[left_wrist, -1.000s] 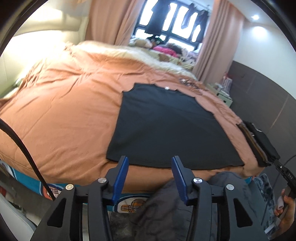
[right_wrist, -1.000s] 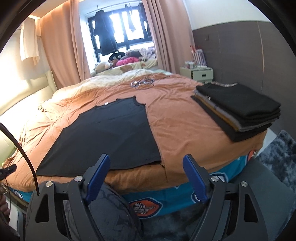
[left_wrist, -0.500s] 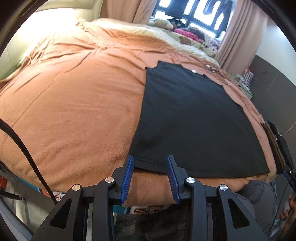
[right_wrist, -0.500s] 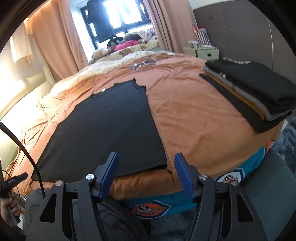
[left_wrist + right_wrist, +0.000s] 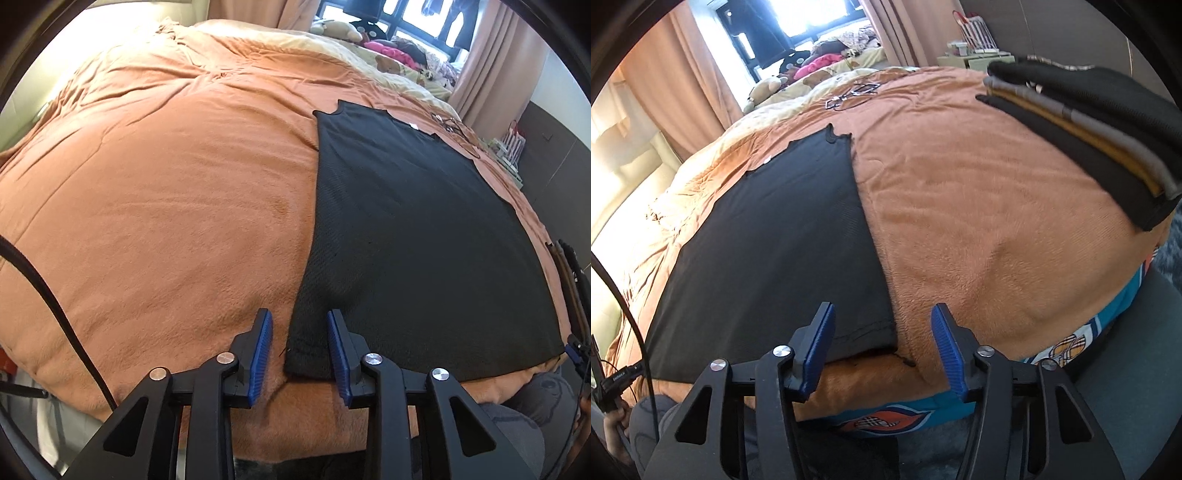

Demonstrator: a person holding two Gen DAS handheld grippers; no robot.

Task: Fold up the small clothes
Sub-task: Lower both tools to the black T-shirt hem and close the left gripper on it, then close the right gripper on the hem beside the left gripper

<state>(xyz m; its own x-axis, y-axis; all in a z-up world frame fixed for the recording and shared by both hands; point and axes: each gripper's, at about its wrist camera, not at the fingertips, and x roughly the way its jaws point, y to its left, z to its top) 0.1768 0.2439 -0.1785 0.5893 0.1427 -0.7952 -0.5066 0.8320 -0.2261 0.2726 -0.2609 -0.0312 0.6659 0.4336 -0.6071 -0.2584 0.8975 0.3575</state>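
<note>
A black sleeveless top [image 5: 413, 236] lies flat on the orange bedspread [image 5: 166, 192], neck end far, hem at the near bed edge. My left gripper [image 5: 300, 350] is open, its blue pads either side of the hem's near left corner. In the right wrist view the same top [image 5: 775, 240] lies left of centre. My right gripper [image 5: 882, 349] is open, straddling the hem's near right corner [image 5: 882, 332], just above the bedspread [image 5: 979, 229].
A stack of folded dark clothes [image 5: 1100, 136] sits at the bed's right edge. Spectacles and a cord [image 5: 853, 94] lie further up the bed. Soft toys and pillows [image 5: 812, 62] are by the window. A bedside table [image 5: 975, 55] stands at the far right.
Both grippers have moved forward and down to the bed edge, each closing in on a hem corner of the black top. The left jaws have narrowed but stay open.
</note>
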